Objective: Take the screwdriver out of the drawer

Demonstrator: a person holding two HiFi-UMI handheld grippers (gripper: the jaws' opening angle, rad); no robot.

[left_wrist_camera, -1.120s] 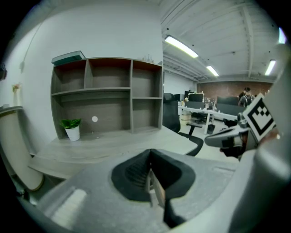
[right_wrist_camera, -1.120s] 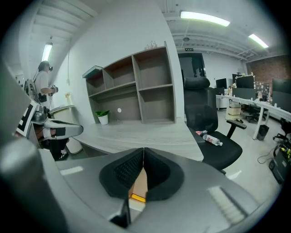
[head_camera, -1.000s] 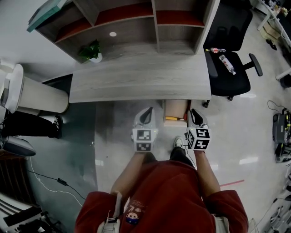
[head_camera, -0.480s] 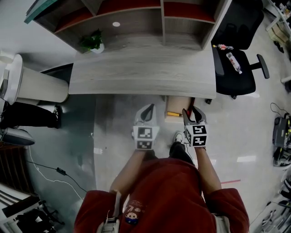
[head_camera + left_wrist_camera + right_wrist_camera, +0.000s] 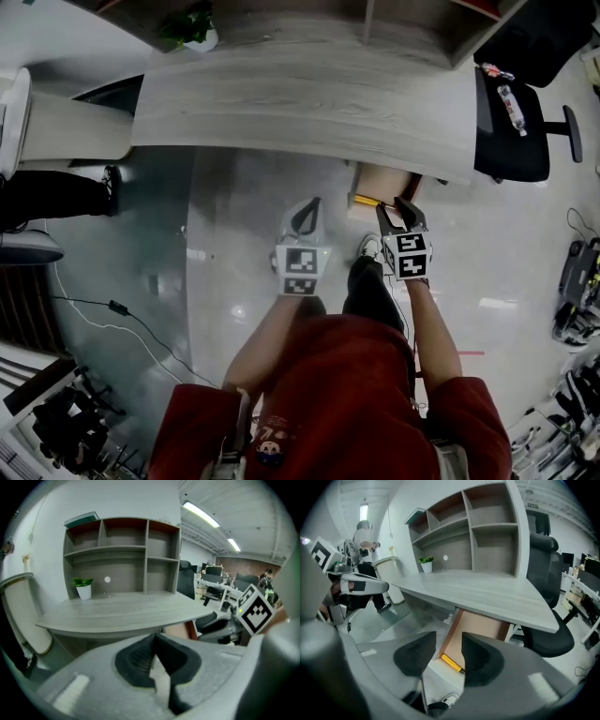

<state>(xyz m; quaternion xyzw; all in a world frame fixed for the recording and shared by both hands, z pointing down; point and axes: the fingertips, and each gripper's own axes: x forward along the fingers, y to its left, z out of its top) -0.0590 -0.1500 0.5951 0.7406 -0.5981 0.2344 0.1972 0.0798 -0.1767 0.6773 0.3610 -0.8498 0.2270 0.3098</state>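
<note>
Screwdriver [image 5: 451,663], yellow handle, dark tip, lies at front of open tan drawer [image 5: 474,629] under right end of desk [image 5: 300,103]. Right gripper [image 5: 396,210] tilts down before desk; jaws just opened wide, empty, screwdriver visible through gap, untouched. Left gripper [image 5: 153,639] below desk edge, jaws together, empty. Drawer rear hidden under wood-grain desk.

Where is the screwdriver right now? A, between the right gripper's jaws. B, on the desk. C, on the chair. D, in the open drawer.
D: the screwdriver lies in the open drawer; the right gripper, its jaws just opened, holds nothing.
</note>
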